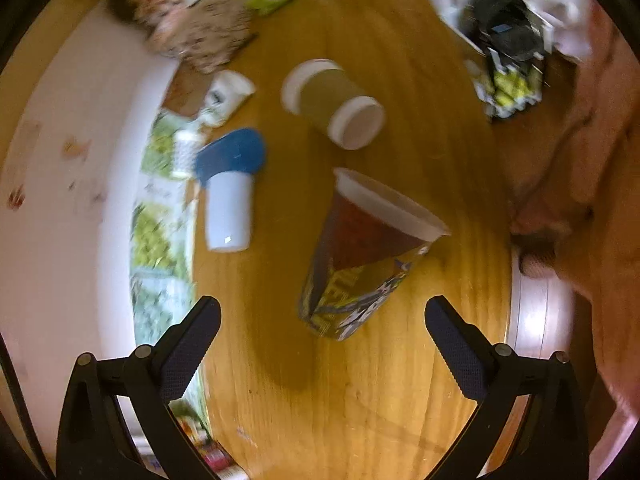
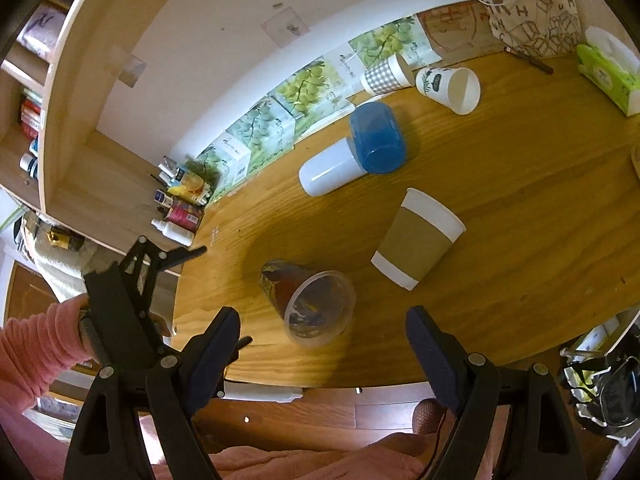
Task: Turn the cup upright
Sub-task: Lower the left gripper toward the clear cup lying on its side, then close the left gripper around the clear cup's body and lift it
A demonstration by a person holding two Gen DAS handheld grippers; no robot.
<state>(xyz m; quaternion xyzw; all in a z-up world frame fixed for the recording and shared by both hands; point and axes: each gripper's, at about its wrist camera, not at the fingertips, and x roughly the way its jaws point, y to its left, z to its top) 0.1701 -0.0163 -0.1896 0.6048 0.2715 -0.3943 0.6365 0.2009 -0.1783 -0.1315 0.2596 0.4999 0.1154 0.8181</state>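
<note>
A clear plastic cup with a printed sleeve [image 1: 360, 264] lies on its side on the wooden table [image 1: 380, 400], just beyond my open left gripper [image 1: 322, 320]. In the right wrist view the same cup [image 2: 310, 302] lies with its mouth toward the camera, just ahead of my open right gripper [image 2: 324, 332]. Both grippers are empty. The left gripper [image 2: 192, 296] shows at the table's left edge in the right wrist view. A paper cup with a brown sleeve [image 1: 332, 102] [image 2: 418, 238] also lies on its side farther out.
A white cup [image 2: 330, 170] and a blue cup [image 2: 378, 138] lie together near the wall. A white printed cup [image 2: 450, 84] and a checked cup [image 2: 386, 74] lie farther back. A green tissue box [image 2: 608, 72], a patterned bag [image 2: 528, 24] and small bottles [image 2: 180, 208] line the edges.
</note>
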